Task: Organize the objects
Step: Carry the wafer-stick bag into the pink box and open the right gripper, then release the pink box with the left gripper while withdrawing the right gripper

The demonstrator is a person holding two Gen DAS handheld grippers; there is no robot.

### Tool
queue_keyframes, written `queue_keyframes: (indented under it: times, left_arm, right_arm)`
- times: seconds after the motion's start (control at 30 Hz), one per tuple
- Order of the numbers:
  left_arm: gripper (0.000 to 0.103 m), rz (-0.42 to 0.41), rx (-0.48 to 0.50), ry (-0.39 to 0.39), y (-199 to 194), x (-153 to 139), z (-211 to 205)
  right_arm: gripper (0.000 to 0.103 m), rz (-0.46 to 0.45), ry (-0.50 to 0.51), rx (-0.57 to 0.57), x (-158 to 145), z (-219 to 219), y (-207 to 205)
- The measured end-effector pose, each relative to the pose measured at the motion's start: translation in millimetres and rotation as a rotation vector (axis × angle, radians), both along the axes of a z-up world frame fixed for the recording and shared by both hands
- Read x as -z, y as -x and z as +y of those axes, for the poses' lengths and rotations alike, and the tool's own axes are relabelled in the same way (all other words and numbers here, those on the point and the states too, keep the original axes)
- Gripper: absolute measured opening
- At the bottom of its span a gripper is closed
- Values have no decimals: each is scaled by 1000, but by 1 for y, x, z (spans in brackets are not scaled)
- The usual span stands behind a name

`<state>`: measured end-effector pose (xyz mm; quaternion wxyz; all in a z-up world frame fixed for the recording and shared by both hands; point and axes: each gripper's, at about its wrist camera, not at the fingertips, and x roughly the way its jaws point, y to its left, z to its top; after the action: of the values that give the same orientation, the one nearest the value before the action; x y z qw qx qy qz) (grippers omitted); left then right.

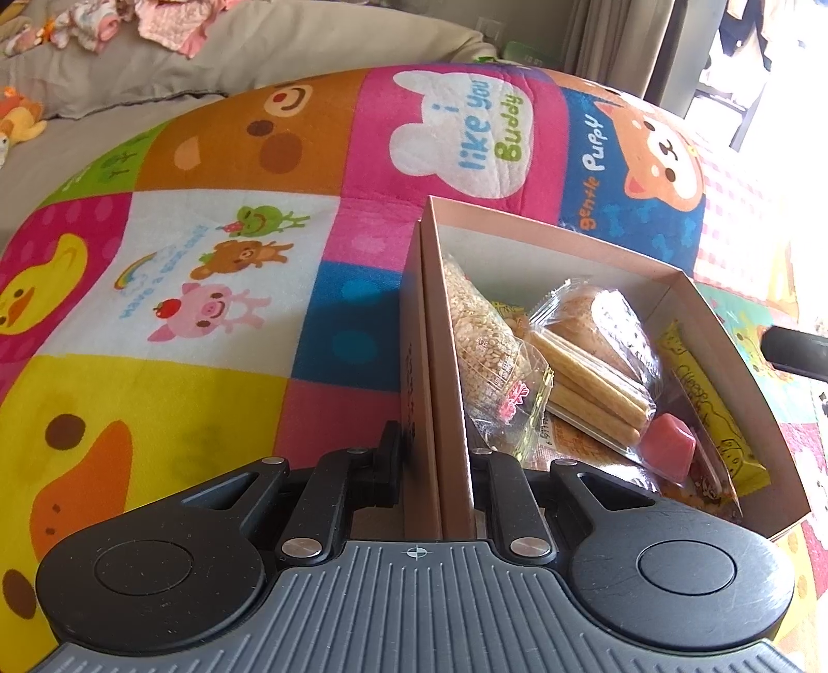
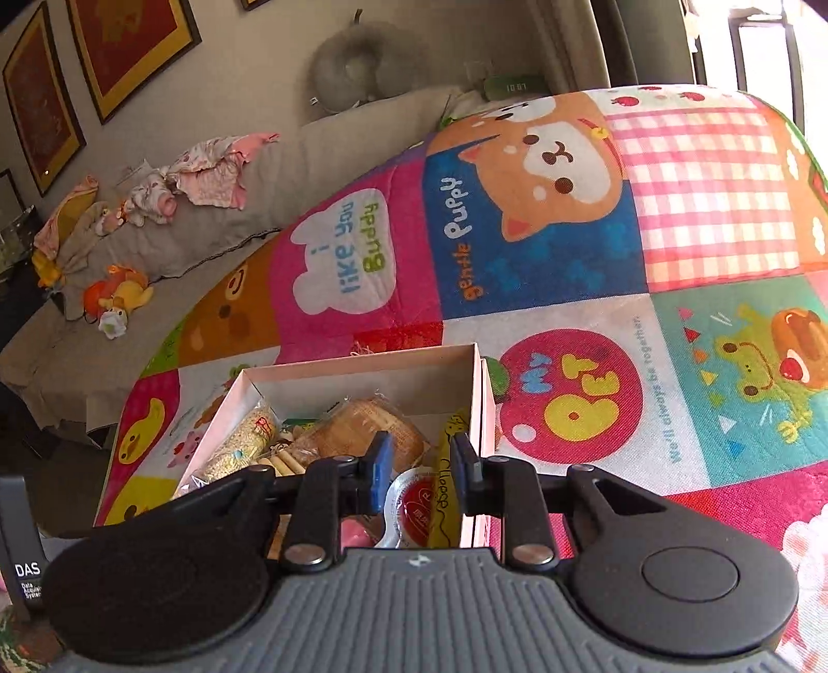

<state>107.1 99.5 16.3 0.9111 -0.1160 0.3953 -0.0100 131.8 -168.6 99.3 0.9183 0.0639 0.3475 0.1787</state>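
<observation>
The left gripper (image 1: 437, 466) is clamped on the near left wall of the cardboard box (image 1: 440, 331) — one finger outside, one inside. That wall runs straight away from the left wrist camera, so the box's long axis points forward toward the far sofa (image 1: 259, 46). To the left of the wall the cartoon patchwork blanket (image 1: 181, 290) lies bare and wide.

The right gripper (image 2: 424, 473) hangs over the box's right end with its jaws nearly together and nothing between them; beneath lie a red jelly cup (image 2: 416, 510) and a yellow cheese snack bar (image 2: 447, 492) lying lengthwise along the right wall. Just outside that wall the blanket is open again.

Inside, a sesame roll packet (image 1: 484, 341) lies along the left wall, a pack of biscuit sticks (image 1: 590, 385) beside it.
</observation>
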Motion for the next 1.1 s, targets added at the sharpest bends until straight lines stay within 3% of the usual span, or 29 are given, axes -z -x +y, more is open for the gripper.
queue_keyframes:
  times: [0.07, 0.13, 0.17, 0.2, 0.33, 0.47, 0.53, 0.6, 0.67, 0.8, 0.87, 0.93, 1.0, 1.1]
  left_arm:
    - [16, 7, -11, 6, 0, -1, 0]
    - [16, 17, -18, 5, -1, -2, -2]
    - [16, 22, -21, 3, -1, -3, -3]
    - [16, 28, -24, 3, -2, -3, -5]
    - [16, 59, -20, 22, -18, -5, -15]
    - [15, 60, 27, 39, -58, -5, -37]
    - [16, 37, 81, -28, -84, -4, -46]
    - [33, 26, 129, -99, -104, -2, -50]
    - [42, -20, 175, -177, -112, 0, -51]
    - [42, -40, 140, -240, -119, -1, -49]
    - [41, -101, 107, -218, -112, -10, -44]
    - [42, -179, 76, -185, -94, -26, -40]
    - [41, -259, 35, -173, -65, -41, -39]
    - [37, -317, 27, -178, -7, -51, -43]
  right_arm:
    - [27, -49, 34, -54, -2, -3, 18]
    - [50, -87, 54, -155, -1, -10, 43]
    - [66, -103, 65, -199, 2, -14, 56]
    - [71, -120, 88, -229, 5, -17, 69]
    - [71, -166, 263, -277, 32, -13, 105]
    - [64, -158, 347, -192, 54, -2, 83]
    - [68, -140, 317, -132, 58, -3, 60]
    - [68, -161, 343, -76, 61, 0, 41]
    - [68, -168, 361, -12, 64, 2, 24]
    - [68, -166, 339, 30, 67, 1, 6]
    - [70, -166, 341, 51, 69, -1, 7]
    - [81, -150, 320, 66, 69, -8, 14]
    - [101, -131, 284, 75, 67, -17, 27]
    - [103, -84, 264, 68, 69, -25, 55]
